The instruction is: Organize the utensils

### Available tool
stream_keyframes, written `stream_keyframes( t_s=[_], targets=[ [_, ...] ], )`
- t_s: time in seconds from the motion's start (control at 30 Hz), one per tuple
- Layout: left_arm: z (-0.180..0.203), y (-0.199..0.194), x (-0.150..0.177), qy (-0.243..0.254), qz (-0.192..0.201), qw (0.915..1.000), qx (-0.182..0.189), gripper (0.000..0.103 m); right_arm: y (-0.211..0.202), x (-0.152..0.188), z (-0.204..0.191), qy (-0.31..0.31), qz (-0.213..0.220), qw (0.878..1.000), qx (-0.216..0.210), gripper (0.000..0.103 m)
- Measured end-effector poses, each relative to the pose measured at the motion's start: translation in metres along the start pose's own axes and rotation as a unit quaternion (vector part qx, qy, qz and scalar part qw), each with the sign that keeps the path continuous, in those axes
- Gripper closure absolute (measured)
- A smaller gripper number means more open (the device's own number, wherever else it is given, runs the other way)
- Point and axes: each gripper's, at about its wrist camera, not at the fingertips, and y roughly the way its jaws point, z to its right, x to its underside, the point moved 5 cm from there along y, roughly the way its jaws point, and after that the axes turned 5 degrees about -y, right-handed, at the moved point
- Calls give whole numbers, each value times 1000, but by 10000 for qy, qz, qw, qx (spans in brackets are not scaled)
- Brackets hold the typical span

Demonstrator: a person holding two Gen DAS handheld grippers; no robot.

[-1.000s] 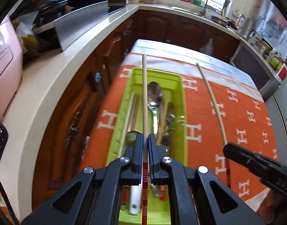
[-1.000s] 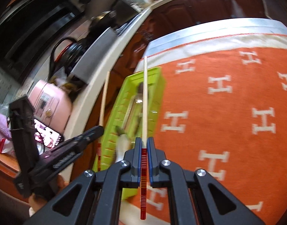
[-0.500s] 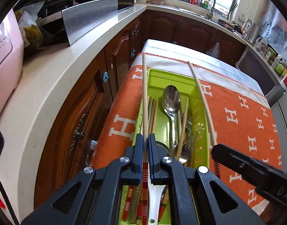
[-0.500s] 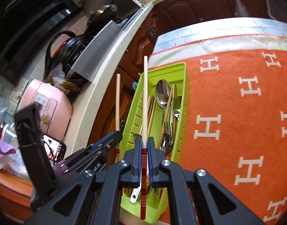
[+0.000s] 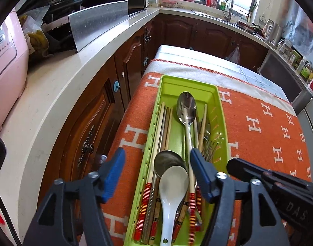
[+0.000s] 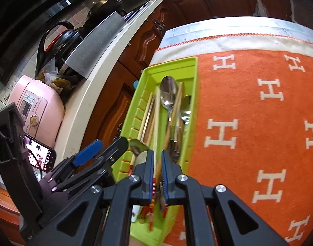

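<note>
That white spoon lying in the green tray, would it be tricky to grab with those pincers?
Probably a little. The white spoon looks glazed and glossy, so it may slip between the pads. It seems ceramic, likely stiff and chippable. It lies on top of other utensils in the green tray, so it might rock when nudged.

The right gripper [image 6: 156, 170] hangs over the near end of a green tray [image 6: 194, 94], its jaws parted a little, with a red-banded chopstick [image 6: 155, 123] running between them; whether they touch it cannot be told. The tray holds chopsticks, a steel spoon [image 6: 168, 94] and other cutlery, and sits at the left edge of an orange cloth [image 6: 248, 112] with white H marks covering the table. The left gripper [image 6: 107, 149] hangs beside the tray with its jaws wide apart. A pink cooker [image 6: 35, 110] stands on the counter
</note>
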Motion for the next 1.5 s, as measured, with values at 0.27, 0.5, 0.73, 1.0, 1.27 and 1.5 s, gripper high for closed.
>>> stream_keyframes(
  t_s=[0.27, 0.5, 0.73, 1.0, 1.27, 1.5],
  targets=[
    [13, -14, 5, 89, 69, 9998, 161, 20, -26, 0, 11, -365, 247, 9984, 367, 95],
    [34, -33, 12, 294, 142, 9991, 265, 6, -52, 4, 19, -629, 477, 9942, 728, 95],
    [56, -46, 20, 334, 20, 9984, 449, 1, -85, 6, 32, -744, 738, 9885, 1092, 87],
    [91, -48, 34, 414, -250, 9970, 609, 1, -127, 12, 50, -751, 973, 9831, 1359, 82],
    [123, -62, 43, 568, -162, 9971, 486, 1, -157, 27, 70, -648, 1126, 9781, 1624, 82],
    [139, -74, 46, 681, 10, 9966, 455, 1, -167, 39, 83, -527, 1161, 9780, 1653, 81]
  ],
)
